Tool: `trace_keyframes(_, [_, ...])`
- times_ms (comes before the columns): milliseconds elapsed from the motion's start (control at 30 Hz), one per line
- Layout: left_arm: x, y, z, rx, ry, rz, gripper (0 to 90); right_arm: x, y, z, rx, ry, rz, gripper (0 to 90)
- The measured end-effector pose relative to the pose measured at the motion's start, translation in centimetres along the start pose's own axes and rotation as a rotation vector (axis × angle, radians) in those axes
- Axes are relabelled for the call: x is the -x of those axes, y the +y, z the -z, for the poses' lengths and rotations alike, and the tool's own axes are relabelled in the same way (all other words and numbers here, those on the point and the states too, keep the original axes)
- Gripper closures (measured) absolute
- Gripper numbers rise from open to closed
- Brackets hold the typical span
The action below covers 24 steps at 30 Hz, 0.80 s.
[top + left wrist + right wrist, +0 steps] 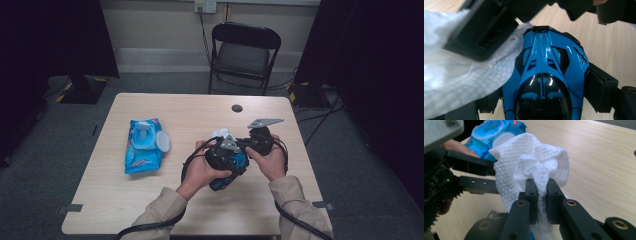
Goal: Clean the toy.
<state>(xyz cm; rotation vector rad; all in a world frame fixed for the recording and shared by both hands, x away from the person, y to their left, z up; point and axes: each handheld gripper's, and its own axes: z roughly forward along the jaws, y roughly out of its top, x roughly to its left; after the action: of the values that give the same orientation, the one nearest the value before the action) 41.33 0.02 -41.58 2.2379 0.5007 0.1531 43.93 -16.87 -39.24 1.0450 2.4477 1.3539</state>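
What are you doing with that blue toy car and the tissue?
A person is cleaning a blue toy car. The left gripper holds the car between its jaws above the wooden table. The right gripper is pinched shut on a white wet wipe and presses it against the car's front end. The blue wipes pack lies on the table to the left, its lid flipped open.

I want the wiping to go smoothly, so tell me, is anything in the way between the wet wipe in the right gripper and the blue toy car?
Nothing visible. The right gripper is shut on the white wipe, and the wipe already lies against the blue toy car held in the left gripper.
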Motion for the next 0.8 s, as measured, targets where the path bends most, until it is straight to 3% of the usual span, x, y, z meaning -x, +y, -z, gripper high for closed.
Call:
trace_keyframes(200, [-0.6,-0.6,0.1,0.002,0.009,0.019,24.6,0.0,-0.2,0.0,-0.005,0.005,-0.001,82.3])
trace_keyframes(800, [-1.6,-1.0,0.6,-0.004,0.047,0.049,24.6,0.0,-1.0,1.9,0.052,0.002,0.009,82.4])
